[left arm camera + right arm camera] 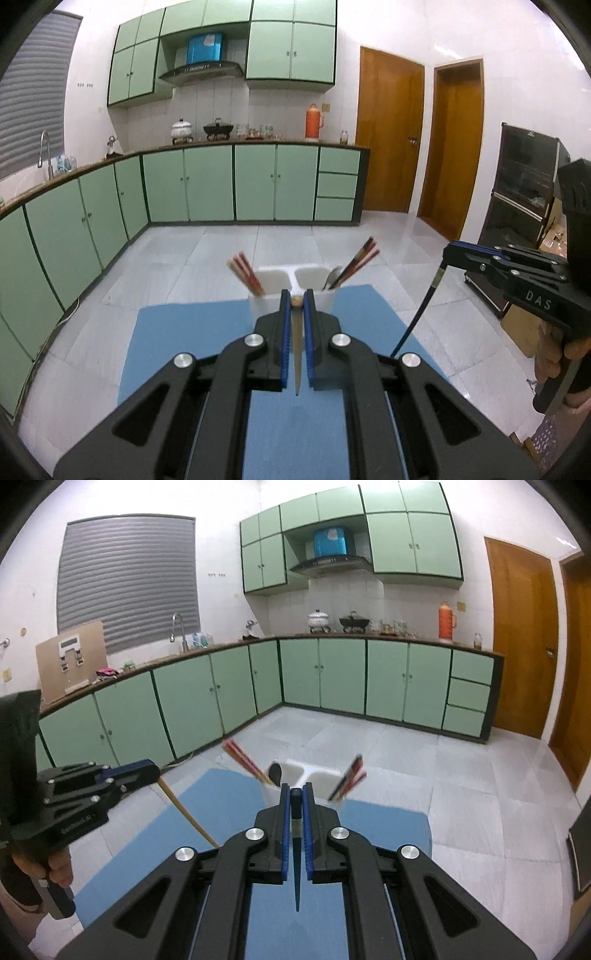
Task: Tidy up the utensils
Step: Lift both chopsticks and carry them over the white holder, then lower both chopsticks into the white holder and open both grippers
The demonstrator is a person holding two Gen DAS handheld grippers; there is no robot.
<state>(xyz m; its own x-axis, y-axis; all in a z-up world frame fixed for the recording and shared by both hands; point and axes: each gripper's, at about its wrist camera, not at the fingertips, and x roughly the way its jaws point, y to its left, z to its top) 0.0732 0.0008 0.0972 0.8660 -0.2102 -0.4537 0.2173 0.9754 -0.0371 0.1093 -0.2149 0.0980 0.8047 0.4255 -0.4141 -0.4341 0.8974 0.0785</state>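
My left gripper (296,295) is shut on a wooden-handled utensil (297,354), whose handle runs back between the blue pads. Beyond it, a white two-compartment holder (280,275) stands on a blue mat (184,332). Red chopsticks (245,275) lean out of its left cup. More chopsticks (360,262) and a metal spoon (332,277) are in the right cup. My right gripper (295,788) is shut on a black-handled utensil (296,867), just short of the holder (310,771). Each gripper shows in the other's view, the right gripper (448,254) and the left gripper (155,771), both held above the mat.
Green base cabinets (207,184) line the far wall and left side, with a sink tap (179,631) on the counter. Wooden doors (391,136) stand at the right. A dark shelf unit (517,192) and cardboard boxes (554,236) sit to the right of the mat. Grey floor tiles surround it.
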